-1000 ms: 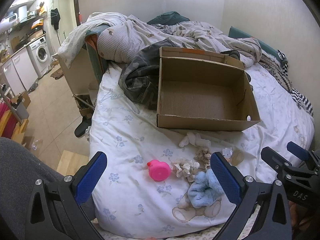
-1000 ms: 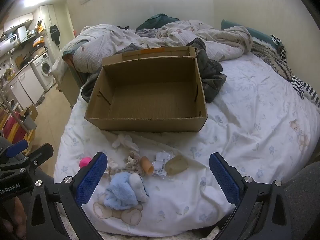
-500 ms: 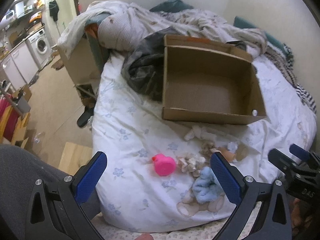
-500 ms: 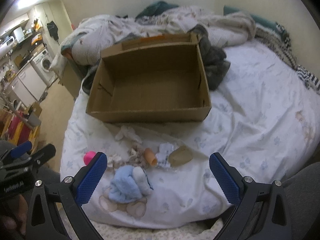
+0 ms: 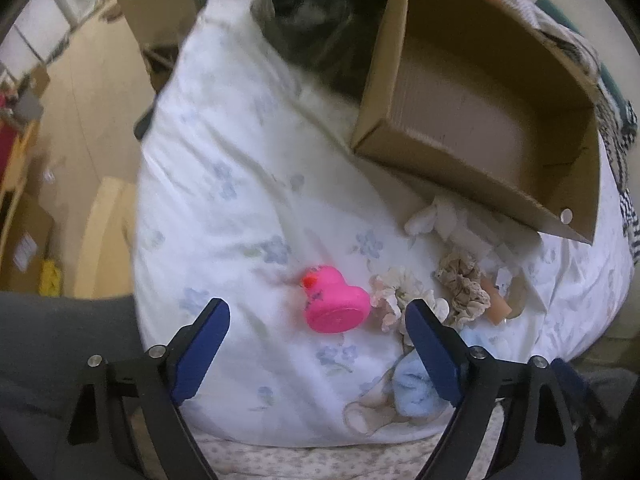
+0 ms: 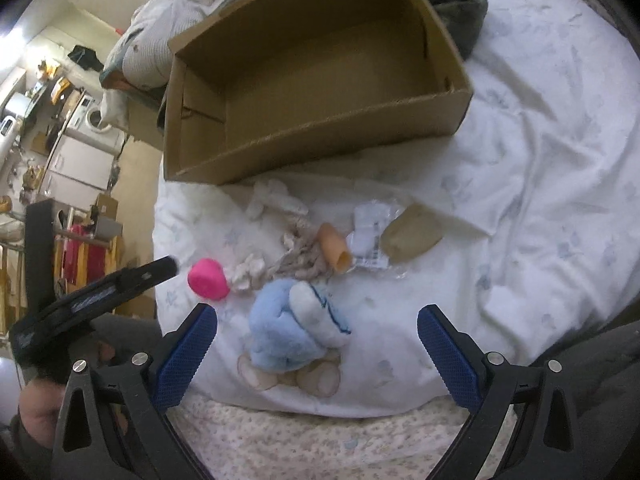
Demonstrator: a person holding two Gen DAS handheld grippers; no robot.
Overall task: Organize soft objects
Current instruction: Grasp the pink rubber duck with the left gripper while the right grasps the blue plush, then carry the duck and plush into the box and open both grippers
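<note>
A pink rubber duck [image 5: 334, 304] lies on the white floral bedsheet, just ahead of my open, empty left gripper [image 5: 316, 346]; it also shows in the right wrist view [image 6: 208, 279]. A light blue plush [image 6: 294, 326] lies just ahead of my open, empty right gripper [image 6: 316, 344] and shows in the left wrist view [image 5: 416, 384]. Cream and beige scrunchies [image 5: 460, 280], a white soft piece [image 6: 272, 200], a peach tube [image 6: 335, 247] and a tan pouch [image 6: 412, 238] lie between them and the empty cardboard box [image 6: 320, 136].
Dark clothing [image 5: 308, 12] and rumpled bedding [image 6: 160, 48] lie behind the box. The bed's near edge [image 6: 320, 432] runs under both grippers. The floor [image 5: 80, 120] drops off to the left. The left gripper's body [image 6: 92, 296] shows in the right wrist view.
Both grippers have moved down and forward toward the pile on the sheet. The left one now faces the pink duck, the right one the blue plush. Both stay open.
</note>
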